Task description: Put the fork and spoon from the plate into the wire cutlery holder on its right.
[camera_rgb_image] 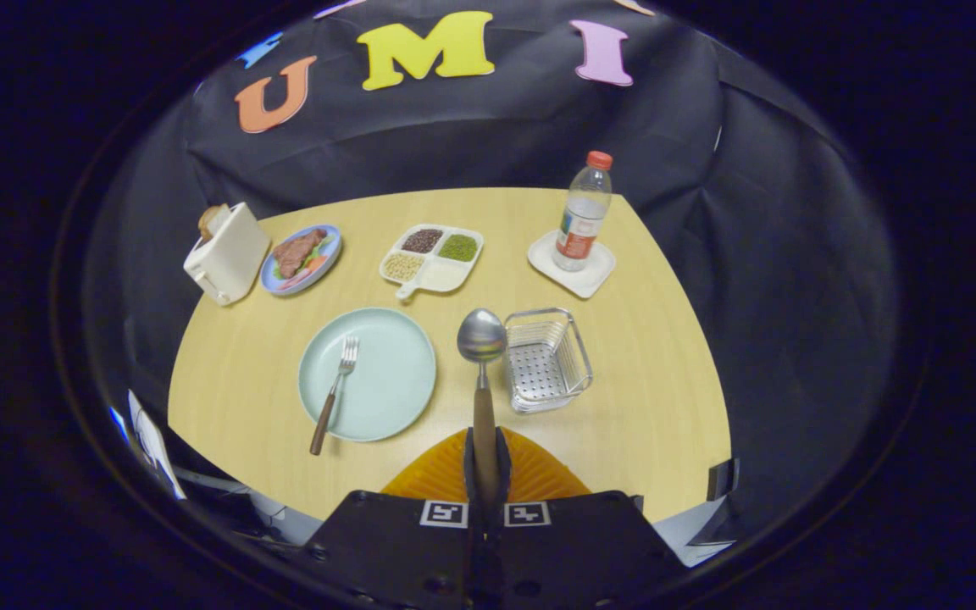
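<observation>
My gripper (485,462) is shut on the wooden handle of the spoon (482,356), which sticks straight ahead from the fingers, lifted above the table. Its metal bowl hangs between the plate and the wire cutlery holder (546,359), just left of the holder's rim. The pale green plate (386,339) lies to the left of the spoon. On it rests the fork (334,393), tines pointing away, with its wooden handle reaching over the plate's near-left rim. The holder stands empty.
Further back on the wooden table (242,356) stand a white toaster (227,252), a blue plate of food (302,257), a divided tray of beans (432,257) and a water bottle (583,213) on a white coaster. An orange fan-shaped piece (530,474) sits just behind the fingers.
</observation>
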Action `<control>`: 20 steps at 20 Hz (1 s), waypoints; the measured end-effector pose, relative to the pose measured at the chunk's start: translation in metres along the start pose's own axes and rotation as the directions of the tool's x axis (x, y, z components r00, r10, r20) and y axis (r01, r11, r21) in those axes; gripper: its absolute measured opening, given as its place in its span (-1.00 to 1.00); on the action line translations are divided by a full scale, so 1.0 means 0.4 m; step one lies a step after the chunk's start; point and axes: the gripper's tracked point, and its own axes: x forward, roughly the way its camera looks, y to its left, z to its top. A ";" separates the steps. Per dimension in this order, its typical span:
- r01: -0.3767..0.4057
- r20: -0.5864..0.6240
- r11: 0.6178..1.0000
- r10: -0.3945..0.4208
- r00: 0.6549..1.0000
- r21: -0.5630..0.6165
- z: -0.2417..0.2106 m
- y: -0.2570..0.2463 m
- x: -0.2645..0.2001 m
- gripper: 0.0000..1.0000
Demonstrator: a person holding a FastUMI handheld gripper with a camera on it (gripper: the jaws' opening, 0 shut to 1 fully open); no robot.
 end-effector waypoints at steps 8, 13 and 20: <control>0.059 -0.057 0.998 -0.057 0.997 0.023 -0.020 -0.119 0.048 -0.98; 0.087 -0.096 0.996 -0.085 0.992 0.013 -0.026 -0.144 0.075 -0.91; 0.125 -0.016 0.991 -0.126 0.992 -0.037 0.032 -0.142 0.068 -0.68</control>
